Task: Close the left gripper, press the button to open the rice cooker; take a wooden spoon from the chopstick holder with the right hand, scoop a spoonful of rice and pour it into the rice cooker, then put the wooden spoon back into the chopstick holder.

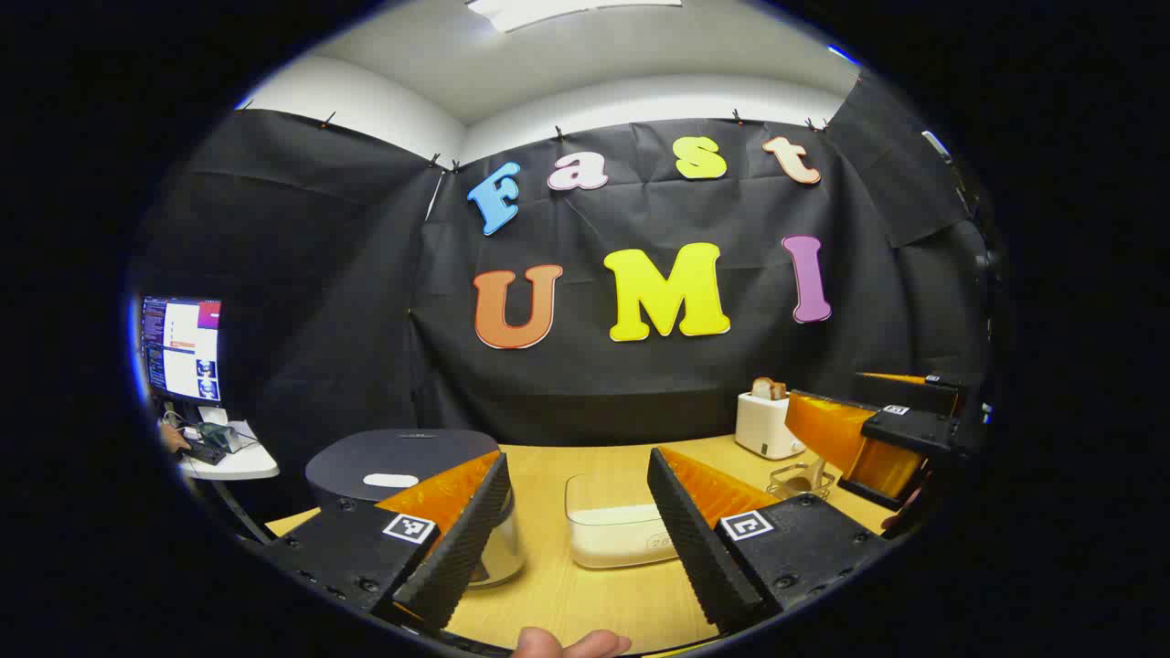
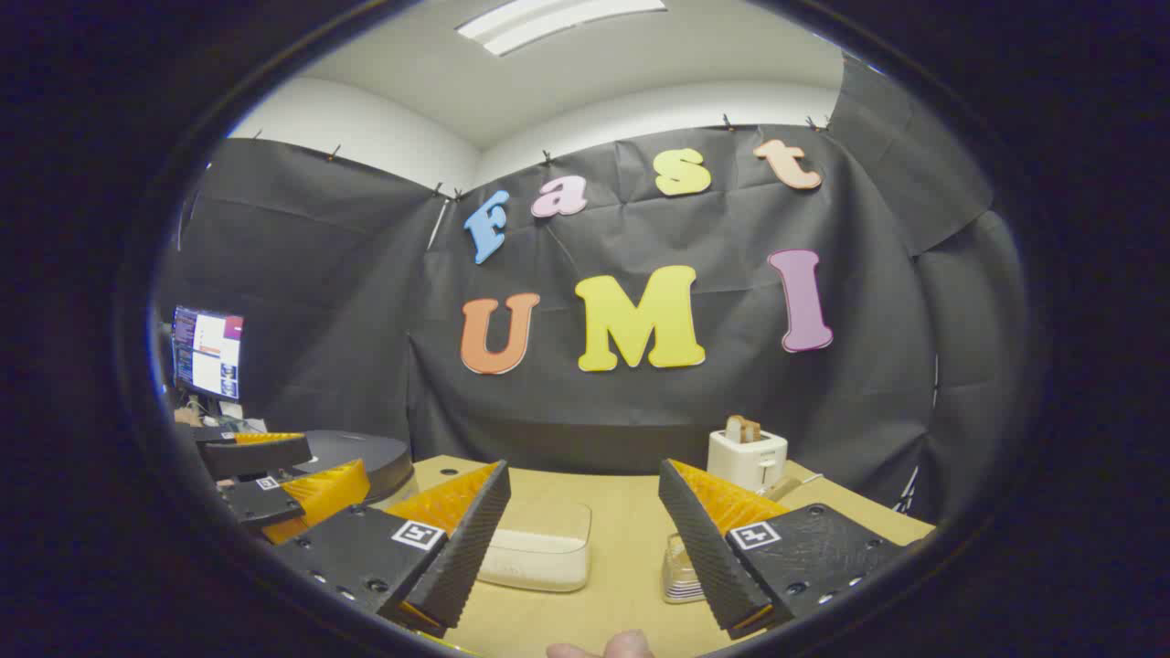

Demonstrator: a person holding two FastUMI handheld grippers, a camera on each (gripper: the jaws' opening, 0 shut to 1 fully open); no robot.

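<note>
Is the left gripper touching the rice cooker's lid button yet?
Apart. In the left gripper view, the left gripper is open and raised over the table, while the rice cooker sits beyond its fingers, its white button clear of them.

The rice cooker (image 1: 402, 466) is dark grey and round, its lid shut, with a pale oval button on top; it stands at the counter's left end. The rice (image 1: 614, 546) lies white in a clear rectangular tub at mid-counter. The chopstick holder (image 1: 803, 480), a small clear cup to the right, seems to hold the wooden spoon (image 1: 797, 484), though its shape is hard to make out.
</note>
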